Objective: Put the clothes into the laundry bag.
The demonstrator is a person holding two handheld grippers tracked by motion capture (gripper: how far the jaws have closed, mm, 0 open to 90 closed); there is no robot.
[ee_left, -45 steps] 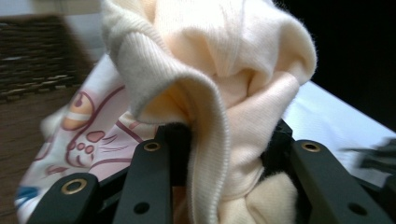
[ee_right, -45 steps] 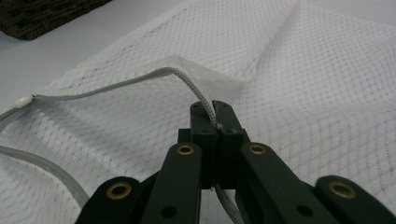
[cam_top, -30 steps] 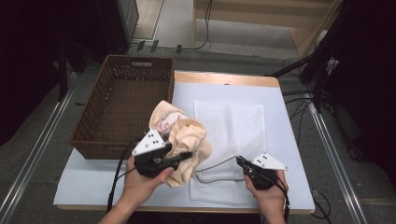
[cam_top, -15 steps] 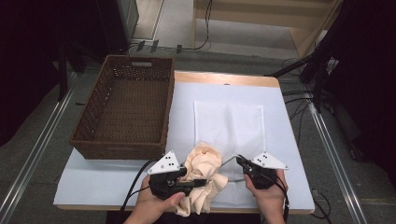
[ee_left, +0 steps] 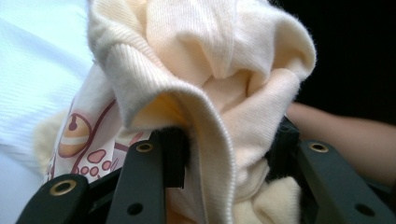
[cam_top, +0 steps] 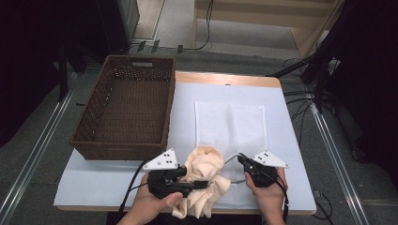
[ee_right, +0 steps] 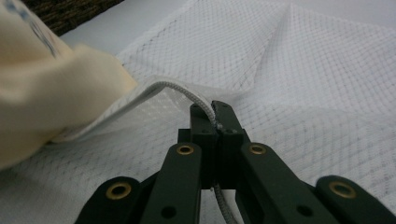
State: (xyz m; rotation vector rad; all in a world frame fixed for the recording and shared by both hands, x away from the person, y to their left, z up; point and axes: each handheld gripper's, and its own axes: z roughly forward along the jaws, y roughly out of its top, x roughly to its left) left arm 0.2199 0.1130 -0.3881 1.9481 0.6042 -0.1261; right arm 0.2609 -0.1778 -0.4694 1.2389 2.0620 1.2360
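Observation:
A crumpled cream garment [cam_top: 204, 173] with a printed patch lies bunched at the table's front edge, partly over the near end of a white mesh bag [cam_top: 230, 124]. My left gripper [cam_top: 199, 183] comes in from the left. In the left gripper view its jaws [ee_left: 229, 154] have just been opening a little, though the pads still press a thick fold of the garment [ee_left: 210, 84]. My right gripper [cam_top: 241, 159] is shut on the bag's corded rim. In the right gripper view the gripper [ee_right: 215, 116] lifts that rim off the mesh [ee_right: 280, 70], with the garment [ee_right: 42, 93] beside it.
An empty brown wicker basket [cam_top: 119, 147] stands at the left on the white table cover [cam_top: 281, 117]. A corner of the basket [ee_right: 70, 11] shows in the right gripper view. Cables run over the floor behind and to the right of the table.
My left gripper has carried the garment from beside the basket down to the front edge, next to the bag's lifted rim. The right gripper has stayed put, holding the rim.

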